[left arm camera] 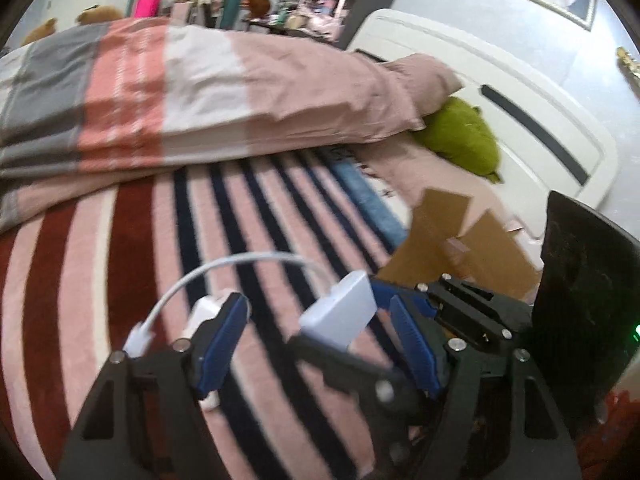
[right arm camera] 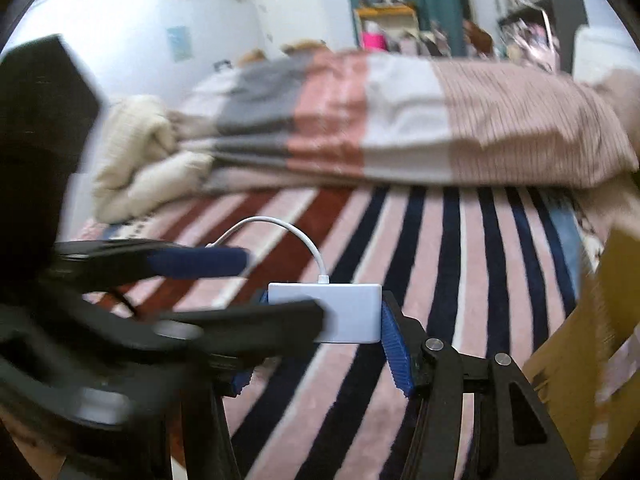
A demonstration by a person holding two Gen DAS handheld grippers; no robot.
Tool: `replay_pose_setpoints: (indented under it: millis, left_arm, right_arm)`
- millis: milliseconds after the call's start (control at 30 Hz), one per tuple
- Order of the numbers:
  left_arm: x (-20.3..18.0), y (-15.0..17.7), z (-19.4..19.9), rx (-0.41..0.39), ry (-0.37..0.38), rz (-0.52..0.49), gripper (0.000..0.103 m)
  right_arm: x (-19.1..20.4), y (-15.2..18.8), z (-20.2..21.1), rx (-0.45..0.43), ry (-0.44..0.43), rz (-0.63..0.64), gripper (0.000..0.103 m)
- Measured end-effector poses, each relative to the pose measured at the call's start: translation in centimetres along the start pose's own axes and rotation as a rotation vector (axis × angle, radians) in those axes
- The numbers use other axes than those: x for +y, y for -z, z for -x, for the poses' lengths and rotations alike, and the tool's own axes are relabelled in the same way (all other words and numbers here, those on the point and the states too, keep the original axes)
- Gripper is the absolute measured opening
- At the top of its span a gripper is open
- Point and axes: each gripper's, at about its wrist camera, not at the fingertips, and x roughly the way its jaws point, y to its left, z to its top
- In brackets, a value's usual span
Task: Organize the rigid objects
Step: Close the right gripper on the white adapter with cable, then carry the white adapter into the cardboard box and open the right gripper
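Note:
A white adapter box (right arm camera: 348, 312) with a short white cable (right arm camera: 280, 226) is held above the striped blanket. My right gripper (right arm camera: 324, 320) is shut on the box; it also shows in the left wrist view (left arm camera: 340, 316). My left gripper (left arm camera: 316, 344) is open, its jaws wide apart. The cable (left arm camera: 248, 260) arcs from the box to a white plug (left arm camera: 138, 336) beside my left finger pad (left arm camera: 222, 344). My left gripper shows blurred in the right wrist view (right arm camera: 200, 262), close to the box.
A striped blanket (left arm camera: 120, 280) covers the bed, with a folded duvet (left arm camera: 200, 92) behind. An open cardboard box (left arm camera: 460, 248) stands at the right, also in the right wrist view (right arm camera: 580, 340). A green plush (left arm camera: 464, 136) lies by the white headboard (left arm camera: 540, 92).

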Motion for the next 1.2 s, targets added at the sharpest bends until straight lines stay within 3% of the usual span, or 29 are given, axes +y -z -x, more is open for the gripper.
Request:
replay_pose_setpoints:
  millis: [67,100,233,633,800,1000,1067,1100,1133,1200]
  left_arm:
    - [-1.2,-1.0,0.0,-0.005,0.036,-0.018,0.057]
    - [-1.8,-1.4,-0.1,-0.005,0.049,-0.029,0.047]
    - [-5.8,-3.0,-1.5,0.012,0.132,-0.108,0.030]
    - [-17.3,-6.3,-9.2,0.126,0.219,-0.282,0.030]
    - [-20.0,-6.1,-12.4,0.202,0.231,-0.311,0.030]
    - [-21.4,-5.9,-14.7,0.259,0.239,-0.324,0.030]
    - [-21.6,-5.8,-15.3,0.278,0.230,-0.326,0.031]
    - [-21.6,-5.8,-15.5,0.287,0.223,-0.325,0.042]
    - [-21.5,-5.9,-15.7,0.294,0.208,-0.322,0.062]
    - [-21.3,-6.0,-15.4,0.279,0.193,-0.321,0.073]
  right_arm:
    - [0.0,-0.6,2.0,-0.015,-0.021,0.031,0.050]
    - [-0.2,-0.8,2.7,-0.022,-0.024,0.035,0.050]
    - [-2.3,-1.0,5.7,-0.038,0.003,0.033,0.050]
    - [-12.8,0.3,12.2,-0.010,0.134,-0.091,0.050]
    - [-16.8,1.9,13.4,0.044,0.203,-0.159,0.050]
    - [-19.0,3.1,13.7,0.099,0.257,-0.162,0.050]
    - [-19.2,3.4,13.7,0.115,0.274,-0.158,0.050]
    - [-19.4,3.4,13.4,0.129,0.279,-0.160,0.050]
    - [-19.6,3.5,13.3,0.141,0.282,-0.163,0.050]
    - [-19.7,3.6,13.0,0.167,0.292,-0.168,0.051]
